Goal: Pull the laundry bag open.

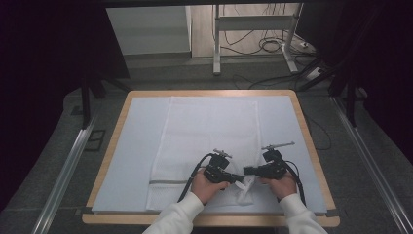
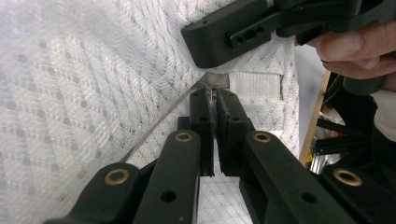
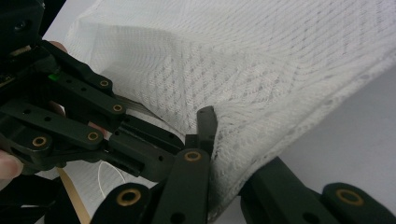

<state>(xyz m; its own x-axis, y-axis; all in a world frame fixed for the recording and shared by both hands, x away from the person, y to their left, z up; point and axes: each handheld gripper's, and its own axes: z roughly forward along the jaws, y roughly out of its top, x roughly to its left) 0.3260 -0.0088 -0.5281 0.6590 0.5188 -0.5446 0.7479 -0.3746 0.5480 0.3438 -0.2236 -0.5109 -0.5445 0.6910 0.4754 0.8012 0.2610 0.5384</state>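
A white mesh laundry bag [image 1: 209,126] lies flat on the mat, and its near right corner is bunched up between two hands. My left gripper [image 1: 238,179] points right and is shut on the small metal zipper pull [image 2: 213,92] at the end of the bag's grey zipper line [image 2: 154,126]. My right gripper [image 1: 246,171] points left toward it, shut on a fold of the mesh [image 3: 261,70]. In the right gripper view one jaw lies on top of the cloth and the other is hidden under it. The two grippers' tips nearly meet.
The bag rests on a pale blue mat [image 1: 131,146] over a wooden-edged table [image 1: 104,161]. White sleeves enter from the bottom edge. Beyond the table stand a metal frame [image 1: 216,44] and loose cables [image 1: 272,46] on the floor. Rails run along both sides.
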